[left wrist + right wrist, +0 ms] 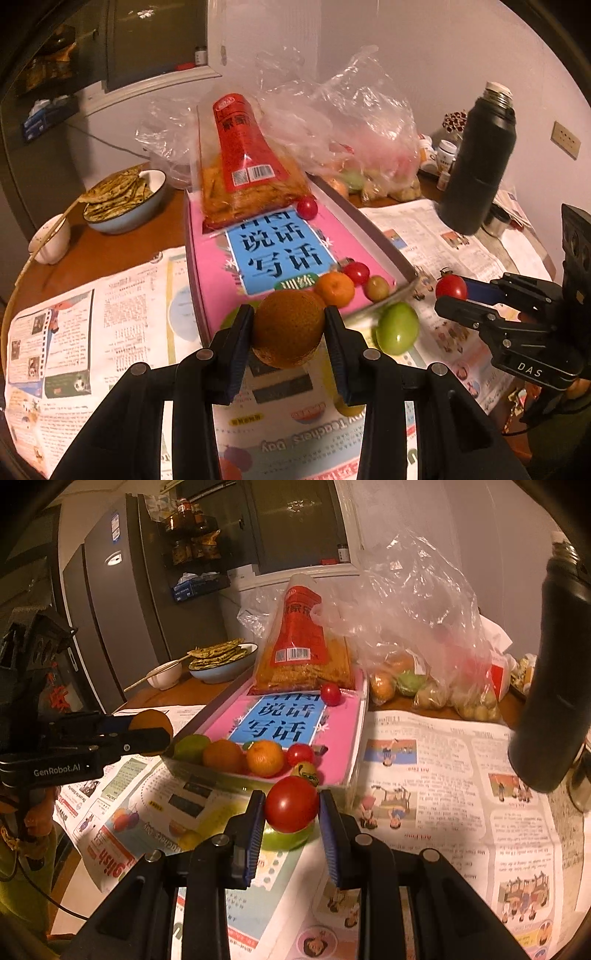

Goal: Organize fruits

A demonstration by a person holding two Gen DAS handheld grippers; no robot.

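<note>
Left wrist view: the left hand-held gripper [288, 328] is clamped on a brown kiwi [289, 328], held above the newspaper-covered worktop [110, 314] at the near end of a pink tray [207, 266] holding an orange [334, 289] and small tomatoes. Further right, the right hand-held gripper [291, 805] grips a red tomato [291, 804] over a green fruit [286, 838].

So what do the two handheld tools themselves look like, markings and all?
Both are black plastic with round silver pivot pins. The left tool has black ribbed pads; seen from the side its body reads "GenRobot.AI", and a thin black cable hangs below it. The right tool has blue ribbed pads; its side reads "DAS".
</note>
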